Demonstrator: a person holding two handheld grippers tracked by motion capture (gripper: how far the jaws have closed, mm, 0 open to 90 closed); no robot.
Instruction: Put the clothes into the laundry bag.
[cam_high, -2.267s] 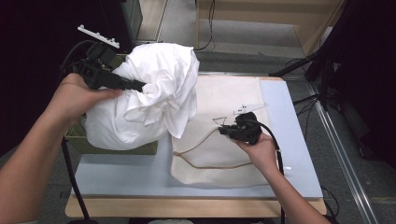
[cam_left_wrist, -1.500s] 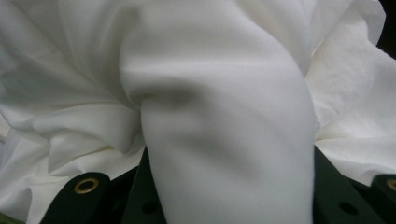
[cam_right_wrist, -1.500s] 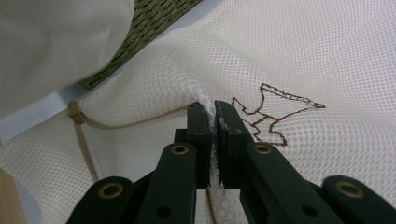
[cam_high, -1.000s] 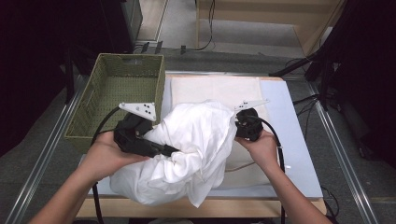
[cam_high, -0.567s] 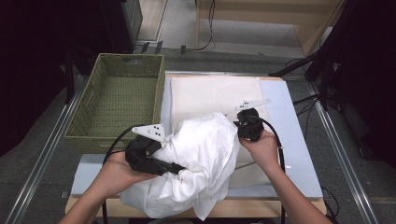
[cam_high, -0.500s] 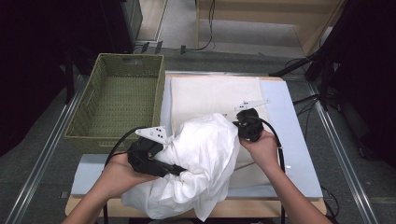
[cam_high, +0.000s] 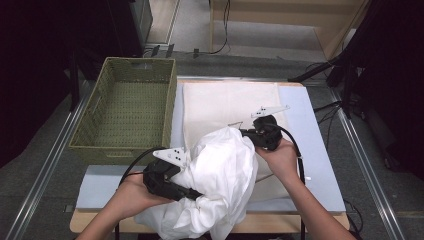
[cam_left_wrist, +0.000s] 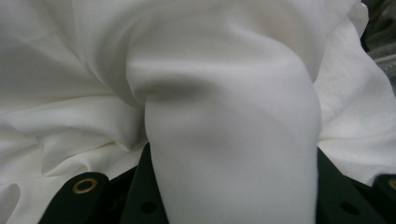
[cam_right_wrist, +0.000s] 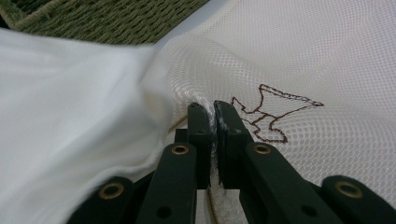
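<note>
A bulky white cloth (cam_high: 220, 175) is bunched at the table's front middle, partly over a cream mesh bag (cam_high: 225, 102) that lies flat. My left gripper (cam_high: 194, 193) is at the cloth's left side, shut on a thick fold of it; its tips are buried in the fabric. In the left gripper view the fold (cam_left_wrist: 224, 116) fills the gap between the black jaws of my left gripper (cam_left_wrist: 233, 182). My right gripper (cam_high: 245, 133) is shut on the mesh bag's edge. In the right gripper view the mesh (cam_right_wrist: 303, 56) is pinched by my right gripper (cam_right_wrist: 214, 112), with the white cloth (cam_right_wrist: 70, 116) at its left.
A green woven basket (cam_high: 142, 64) stands empty at the table's back left, also seen as a basket corner (cam_right_wrist: 116, 18). The pale blue tabletop (cam_high: 302, 110) shows to the right of the bag. A brown stitched outline (cam_right_wrist: 271, 116) marks the mesh near my right jaws.
My left gripper has carried the white cloth from over the basket to the table's front and lowered it against the mesh bag. The right gripper has held still on the bag's edge.
</note>
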